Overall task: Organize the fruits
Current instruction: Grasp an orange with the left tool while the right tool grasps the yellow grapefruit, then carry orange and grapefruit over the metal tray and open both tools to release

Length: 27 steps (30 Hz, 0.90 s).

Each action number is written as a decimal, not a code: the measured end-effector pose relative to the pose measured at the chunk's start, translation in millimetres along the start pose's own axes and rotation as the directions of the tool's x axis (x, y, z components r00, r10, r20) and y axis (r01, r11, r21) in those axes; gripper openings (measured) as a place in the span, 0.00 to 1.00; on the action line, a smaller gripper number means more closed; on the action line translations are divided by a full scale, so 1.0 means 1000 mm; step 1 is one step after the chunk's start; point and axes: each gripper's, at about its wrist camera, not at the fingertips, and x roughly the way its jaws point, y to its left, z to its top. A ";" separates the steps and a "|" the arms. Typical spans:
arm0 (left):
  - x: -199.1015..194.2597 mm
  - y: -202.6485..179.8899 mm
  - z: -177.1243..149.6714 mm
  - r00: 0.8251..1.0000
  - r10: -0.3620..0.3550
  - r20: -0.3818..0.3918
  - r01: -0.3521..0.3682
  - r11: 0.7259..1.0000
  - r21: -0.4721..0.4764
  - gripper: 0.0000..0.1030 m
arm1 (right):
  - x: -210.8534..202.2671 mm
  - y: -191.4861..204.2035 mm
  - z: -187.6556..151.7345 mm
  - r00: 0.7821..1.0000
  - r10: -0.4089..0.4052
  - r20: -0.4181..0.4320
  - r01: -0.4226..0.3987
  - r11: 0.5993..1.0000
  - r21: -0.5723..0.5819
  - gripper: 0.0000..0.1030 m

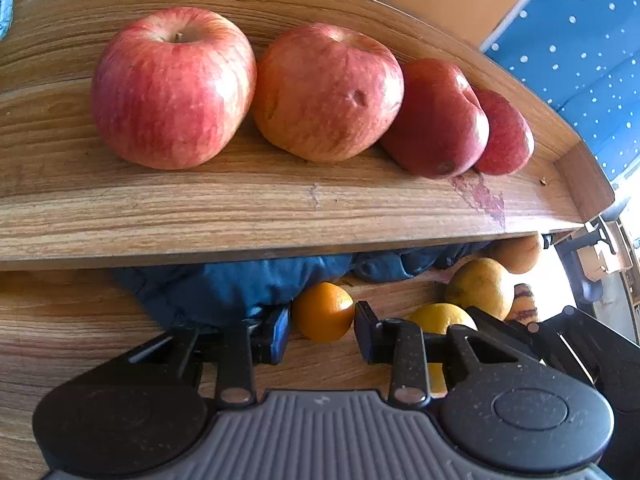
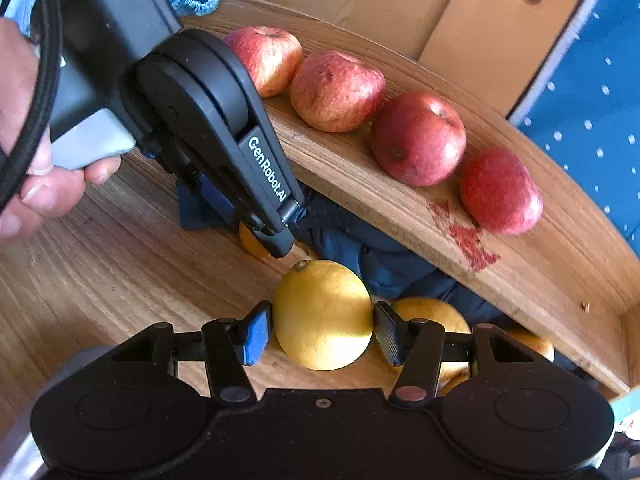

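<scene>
Right hand-held gripper point(image 2: 323, 330) clamps lemon point(image 2: 322, 314); left view misses grip.

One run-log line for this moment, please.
left gripper: open at small orange fruit | right gripper: shut on yellow lemon | wooden shelf: four red apples

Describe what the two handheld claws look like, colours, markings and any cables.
Both are matte black with round pivot housings. The right claw has one blue pad and one black ribbed pad. The left claw shows a ribbed grey base in its own view; from the right view it carries white "GenRobot.AI" lettering, a grey trigger and a black braided cable.
</scene>
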 end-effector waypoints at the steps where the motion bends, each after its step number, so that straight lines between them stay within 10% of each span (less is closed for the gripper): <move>1: 0.001 -0.002 0.001 1.000 -0.001 -0.004 0.001 1.000 0.002 0.36 | -0.003 -0.001 -0.004 1.000 0.002 0.001 -0.002 1.000 0.011 0.55; 27: -0.053 -0.071 -0.094 0.998 -0.027 -0.054 0.033 0.993 0.116 0.36 | -0.128 0.033 -0.077 0.998 0.022 0.052 -0.031 0.983 0.181 0.55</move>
